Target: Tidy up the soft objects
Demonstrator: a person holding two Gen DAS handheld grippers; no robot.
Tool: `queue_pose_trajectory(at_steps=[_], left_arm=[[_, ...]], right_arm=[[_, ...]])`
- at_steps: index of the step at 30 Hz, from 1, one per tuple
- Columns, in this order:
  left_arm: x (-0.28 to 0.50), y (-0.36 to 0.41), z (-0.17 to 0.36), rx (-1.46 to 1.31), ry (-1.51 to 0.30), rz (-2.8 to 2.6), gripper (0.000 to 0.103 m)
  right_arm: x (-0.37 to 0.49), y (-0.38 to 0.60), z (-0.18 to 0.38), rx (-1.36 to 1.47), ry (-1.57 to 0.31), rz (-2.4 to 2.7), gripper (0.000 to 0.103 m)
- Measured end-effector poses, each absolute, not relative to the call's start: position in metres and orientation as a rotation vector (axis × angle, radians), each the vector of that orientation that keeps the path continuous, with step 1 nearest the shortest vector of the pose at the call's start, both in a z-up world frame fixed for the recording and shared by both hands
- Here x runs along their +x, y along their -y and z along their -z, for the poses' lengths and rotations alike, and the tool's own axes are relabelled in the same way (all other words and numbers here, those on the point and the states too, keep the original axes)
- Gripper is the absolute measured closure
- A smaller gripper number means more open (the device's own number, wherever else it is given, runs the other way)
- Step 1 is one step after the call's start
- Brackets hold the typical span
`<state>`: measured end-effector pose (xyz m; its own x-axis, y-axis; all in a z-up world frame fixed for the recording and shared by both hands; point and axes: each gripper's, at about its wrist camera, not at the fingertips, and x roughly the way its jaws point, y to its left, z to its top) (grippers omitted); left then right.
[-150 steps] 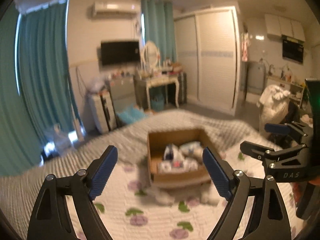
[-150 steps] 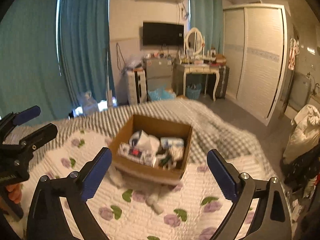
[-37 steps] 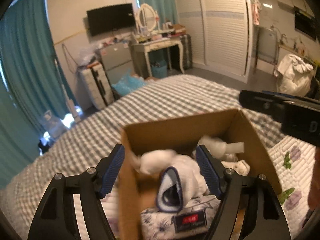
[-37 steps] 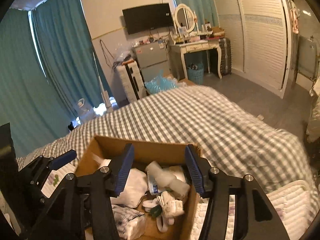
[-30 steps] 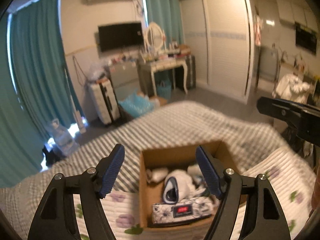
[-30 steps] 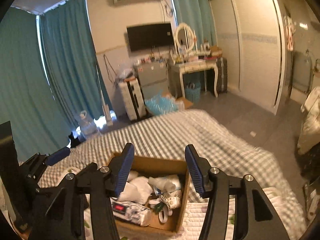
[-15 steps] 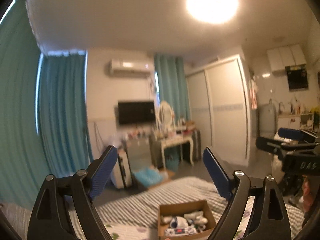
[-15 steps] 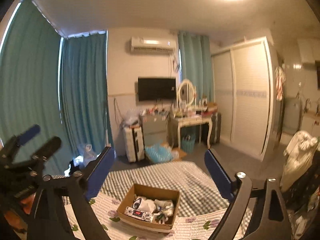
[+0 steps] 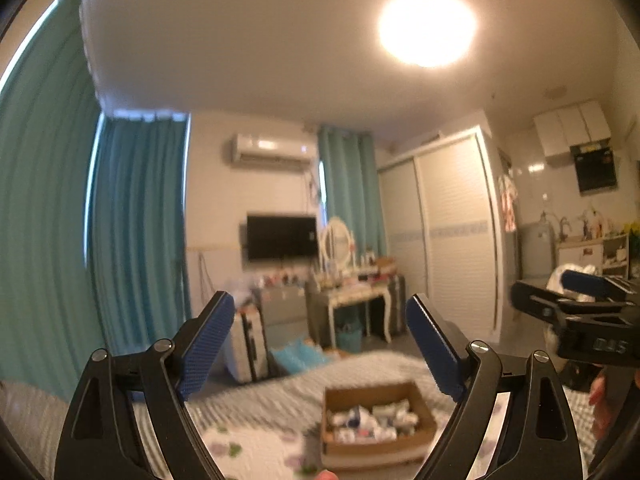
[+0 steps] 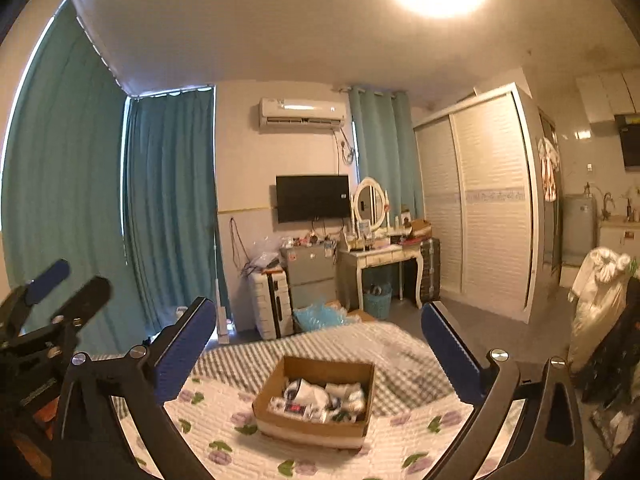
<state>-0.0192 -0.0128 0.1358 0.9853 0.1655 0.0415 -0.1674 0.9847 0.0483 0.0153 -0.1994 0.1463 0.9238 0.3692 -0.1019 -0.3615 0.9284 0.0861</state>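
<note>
A brown cardboard box sits on the floral quilt, packed with white rolled socks and other soft items. The box is small and blurred low in the left wrist view. My left gripper is open wide and empty, held level, far back from the box. My right gripper has its jaws opening with nothing between them, and also hangs well back from the box. Each gripper shows at the edge of the other's view: the right gripper and the left gripper.
Beyond the bed's grey checked cover stand a white suitcase, a small grey fridge, a dressing table with an oval mirror and a white wardrobe. Teal curtains hang left. White clothing is piled on a chair at right.
Both grippers were narrow and low over the box, by the white soft items. They have opened wide and drawn back and up, so the box now looks small and far.
</note>
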Motion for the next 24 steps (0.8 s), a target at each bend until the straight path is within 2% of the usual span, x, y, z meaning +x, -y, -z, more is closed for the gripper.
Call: queue_pose_trajectory(at_steps=[7,13,17,24], left_arm=[[0.023,-0.002,-0.056,0.022,-0.121,-0.172,0.014],[0.043,0.001,-0.007,0.026,-0.219,-0.159,0.014],[0.047,-0.002,0.002,0.014,-0.263,-0.16,0.014],[0.04,0.0,0.01,0.01,-0.288,-0.149,0.014]], right_arm=[[0.05,0.188,-0.051,0.082,-0.151,-0.338,0.0],[0.078,0.181,0.002,0.077,-0.221,-0.313,0.0],[0.092,0.181,0.024,0.083,-0.294,-0.305,0.0],[0.093,0.179,0.029,0.067,-0.301,-0.3,0.0]])
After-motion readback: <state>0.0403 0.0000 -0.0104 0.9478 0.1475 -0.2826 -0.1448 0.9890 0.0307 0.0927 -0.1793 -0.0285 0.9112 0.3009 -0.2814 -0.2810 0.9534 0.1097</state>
